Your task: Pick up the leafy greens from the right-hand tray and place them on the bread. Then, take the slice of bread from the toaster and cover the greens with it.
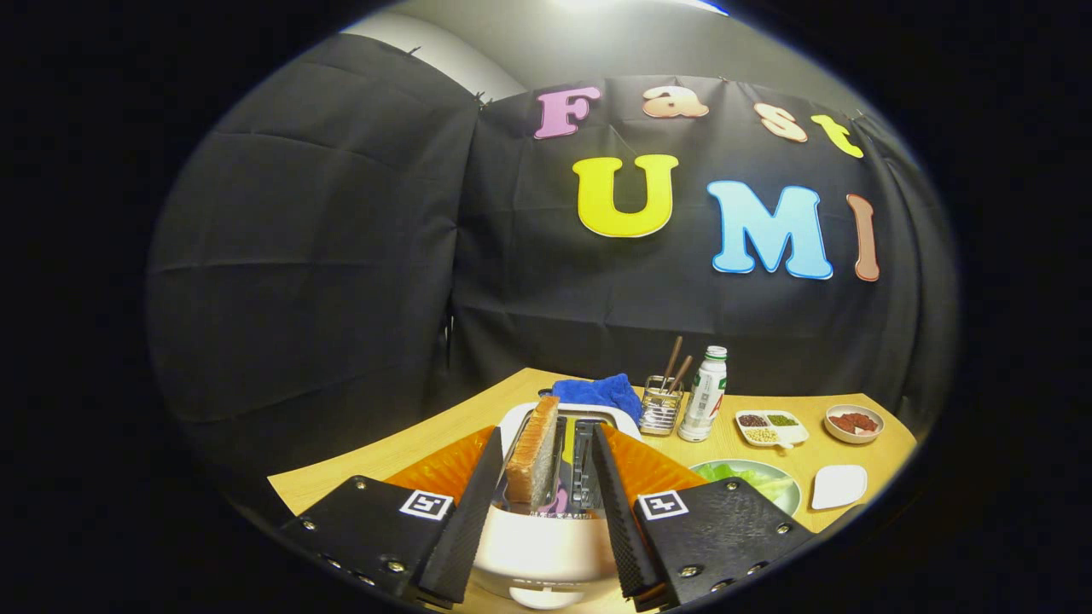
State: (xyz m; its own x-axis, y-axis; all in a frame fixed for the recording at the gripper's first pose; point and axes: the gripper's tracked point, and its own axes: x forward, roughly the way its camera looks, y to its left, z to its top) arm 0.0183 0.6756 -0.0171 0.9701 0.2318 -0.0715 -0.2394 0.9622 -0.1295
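Claw lined up over the toaster, ready for the bread slice.

The claw point(546, 477) is spread wide and empty, its fingers straddling the white toaster point(546, 546) where the bread slice point(533, 460) stands upright in one slot. Leafy greens point(755, 479) lie on a plate to the right. Next it likely descends and pinches the slice.

The toaster point(546, 520) stood between the spread fingers of the gripper point(546, 512), a bread slice point(533, 460) in its left slot. The plate of leafy greens point(751, 482) lay right of it, a cloth point(597, 394) behind.
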